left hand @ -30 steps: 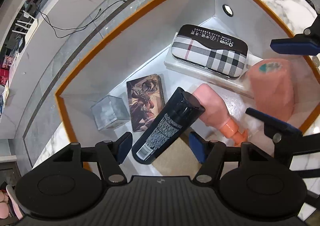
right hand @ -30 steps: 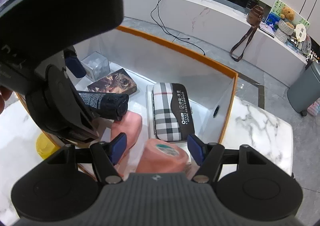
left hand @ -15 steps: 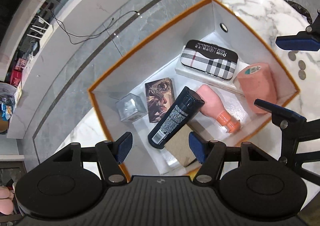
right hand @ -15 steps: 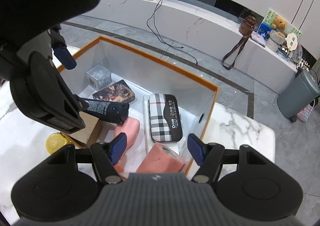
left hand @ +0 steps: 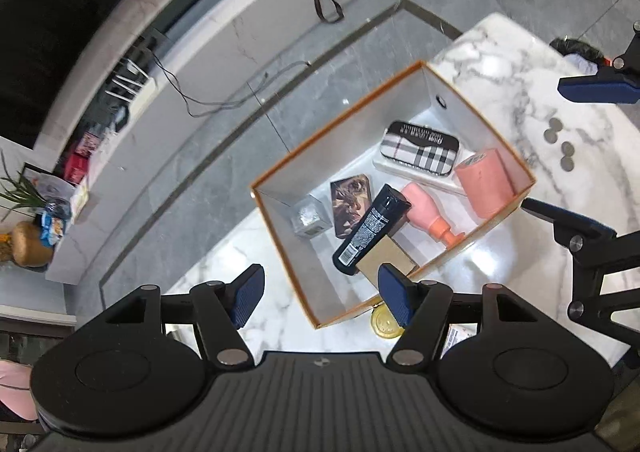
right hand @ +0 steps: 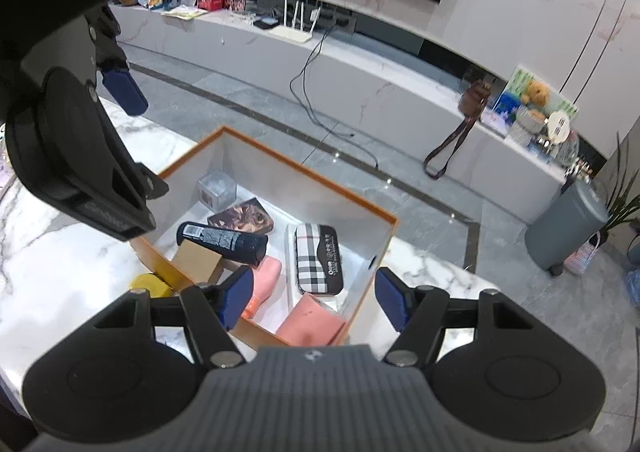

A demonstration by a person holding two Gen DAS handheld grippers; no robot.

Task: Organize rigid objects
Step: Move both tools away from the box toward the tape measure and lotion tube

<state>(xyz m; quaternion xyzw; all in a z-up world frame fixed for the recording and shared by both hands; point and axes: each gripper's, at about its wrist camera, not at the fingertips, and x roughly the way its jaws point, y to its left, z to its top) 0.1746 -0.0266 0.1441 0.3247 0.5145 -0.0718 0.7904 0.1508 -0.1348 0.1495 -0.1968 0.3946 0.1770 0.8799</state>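
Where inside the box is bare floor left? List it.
In the box, bare floor lies along the near wall, between the clear cube and the cardboard block. It is crowded from the black tube to the pink roll.

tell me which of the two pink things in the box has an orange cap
The pink bottle lying beside the black tube; the pink roll has none.

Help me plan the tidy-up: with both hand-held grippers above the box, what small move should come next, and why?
Probably swing the left hand-held gripper toward the yellow round tin beside the orange-rimmed box. Both grippers are open and empty, the black tube already lies inside, and the tin sits out on the marble.
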